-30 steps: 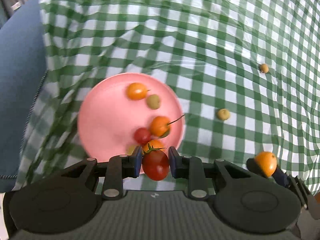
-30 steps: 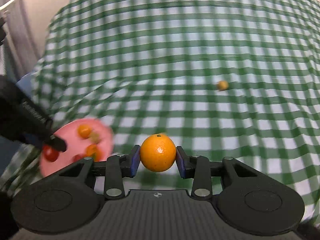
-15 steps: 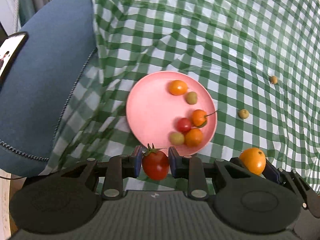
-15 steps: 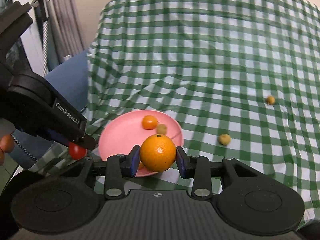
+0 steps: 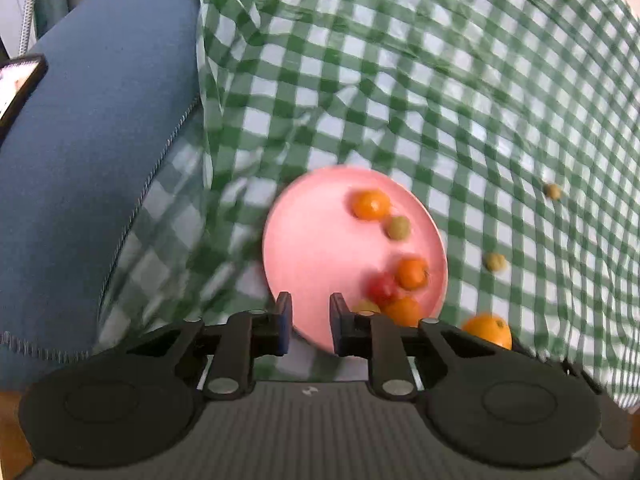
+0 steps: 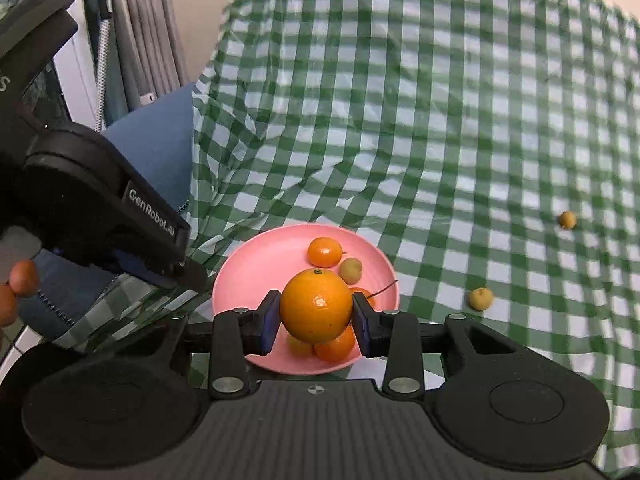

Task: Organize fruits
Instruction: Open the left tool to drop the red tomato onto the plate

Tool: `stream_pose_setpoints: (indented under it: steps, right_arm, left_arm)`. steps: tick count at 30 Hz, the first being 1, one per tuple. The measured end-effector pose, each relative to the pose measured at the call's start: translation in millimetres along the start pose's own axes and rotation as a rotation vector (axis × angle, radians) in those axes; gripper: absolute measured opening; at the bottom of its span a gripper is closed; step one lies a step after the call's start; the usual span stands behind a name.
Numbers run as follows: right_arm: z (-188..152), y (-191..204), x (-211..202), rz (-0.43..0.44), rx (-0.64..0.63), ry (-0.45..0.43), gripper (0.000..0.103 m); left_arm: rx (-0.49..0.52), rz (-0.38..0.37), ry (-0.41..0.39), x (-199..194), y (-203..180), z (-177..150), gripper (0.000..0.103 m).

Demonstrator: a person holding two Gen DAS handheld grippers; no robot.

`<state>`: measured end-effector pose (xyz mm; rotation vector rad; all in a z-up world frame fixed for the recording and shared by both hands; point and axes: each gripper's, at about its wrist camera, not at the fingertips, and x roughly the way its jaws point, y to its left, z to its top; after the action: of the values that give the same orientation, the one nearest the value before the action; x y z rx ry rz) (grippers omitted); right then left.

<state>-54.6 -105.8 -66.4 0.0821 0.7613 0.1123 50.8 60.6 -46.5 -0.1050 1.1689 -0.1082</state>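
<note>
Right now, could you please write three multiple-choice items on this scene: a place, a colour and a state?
1. Where does the small yellow fruit nearest the plate lie? A on the plate; B on the checked cloth, right of the plate; C on the blue cushion.
2. What colour is the plate? A white; B pink; C green.
3. The right gripper is: A open, empty; B shut on a tomato; C shut on the orange.
Answers: 1 B, it rests on cloth beyond the rim; 2 B, its bare surface is pink; 3 C, both pads press the orange.
</note>
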Motion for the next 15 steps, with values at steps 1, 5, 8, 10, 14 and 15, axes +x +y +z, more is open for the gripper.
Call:
stream_pose_setpoints:
  steps: [1, 5, 8, 10, 14, 15]
  right_arm:
    - [0.2, -3.0, 4.5, -0.007, 0.002, 0.001, 0.039]
    - [-4.8, -17.8, 16.7, -0.026, 0.014, 0.023, 0.039]
    - [-6.6, -21.3, 29.5, 0.001, 0.018, 0.024, 0.039]
    - [-6.5, -16.0, 39.2, 0.008, -0.006, 0.018, 0.039]
    - [3.2, -11.3, 55.3, 0.026, 0.007, 0.012, 0.039]
    - [5.7, -11.3, 56.9, 0.026, 0.003, 0.005, 0.039]
  left_arm:
    - [-0.005, -0.006, -0.012, 1.5, 4.9, 5.7, 0.022]
    - [-0.064, 0.021, -0.017, 10.2, 33.2, 17.4, 0.022]
    - [-0.081, 0.038, 0.001, 20.9, 46.6, 14.5, 0.022]
    - [-0.086, 0.041, 0.018, 27.3, 51.6, 9.9, 0.022]
    - [-0.068, 0.038, 0.041, 33.2, 53.2, 0.3, 0.039]
    - [-0.064, 0.035, 0.036, 33.6, 53.4, -1.5, 0.047]
